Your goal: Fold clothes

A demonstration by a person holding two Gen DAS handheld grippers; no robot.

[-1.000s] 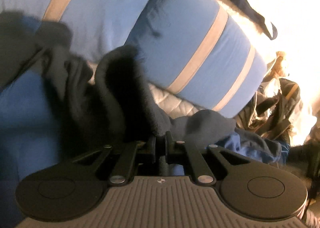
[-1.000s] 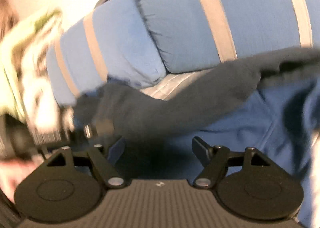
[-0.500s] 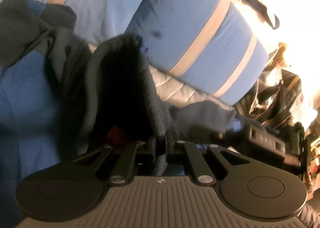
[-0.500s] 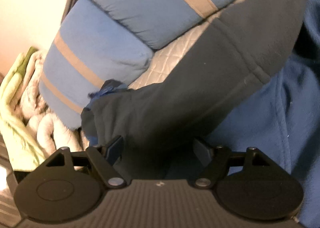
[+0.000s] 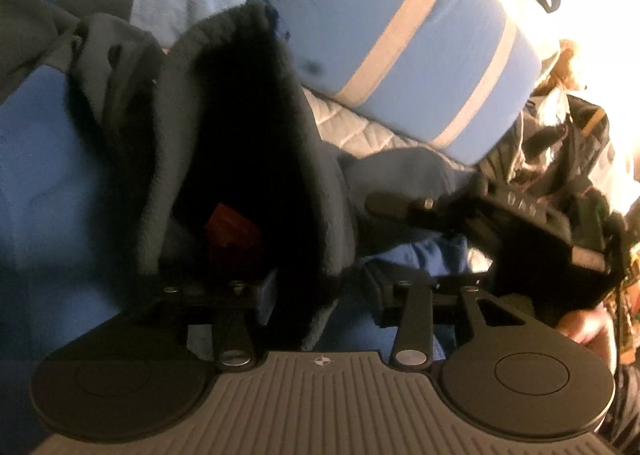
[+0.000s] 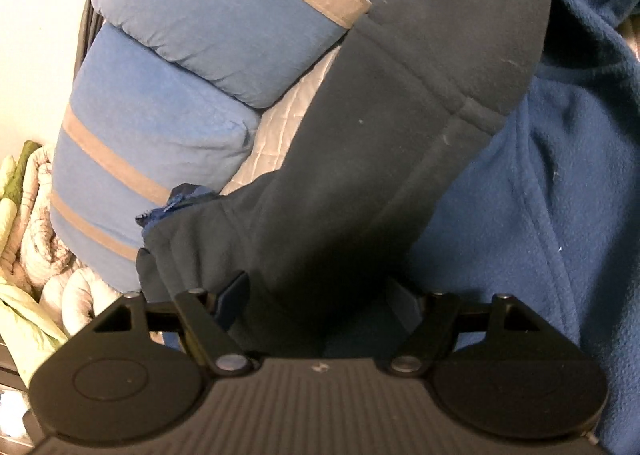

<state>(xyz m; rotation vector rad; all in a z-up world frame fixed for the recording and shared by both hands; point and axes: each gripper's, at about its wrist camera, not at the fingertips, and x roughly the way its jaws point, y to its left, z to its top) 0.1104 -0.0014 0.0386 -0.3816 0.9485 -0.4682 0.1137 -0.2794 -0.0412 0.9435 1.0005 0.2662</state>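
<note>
A blue fleece jacket (image 5: 60,183) with dark grey panels lies on the bed. Its dark collar fold (image 5: 248,127) stands up in front of my left gripper (image 5: 324,291), showing a red tag (image 5: 228,227) inside. The left gripper is open, with dark fleece still hanging between its fingers. In the right wrist view a dark sleeve (image 6: 400,143) runs diagonally over the blue body (image 6: 540,215). My right gripper (image 6: 318,293) is open and straddles the sleeve's lower end. From the left wrist view, one of its fingers (image 5: 394,205) rests on the fleece at the right.
Two blue pillows with beige stripes (image 5: 400,35) (image 6: 192,55) lie just behind the jacket on a white quilted cover (image 5: 360,135). A heap of dark clothes (image 5: 560,143) sits to the right, pale bedding (image 6: 36,215) to the left. A hand (image 5: 588,329) holds the right gripper.
My left gripper, shut on the dark fleece before, has opened. The right gripper has come into the left view and sits lower over the dark sleeve, still open.
</note>
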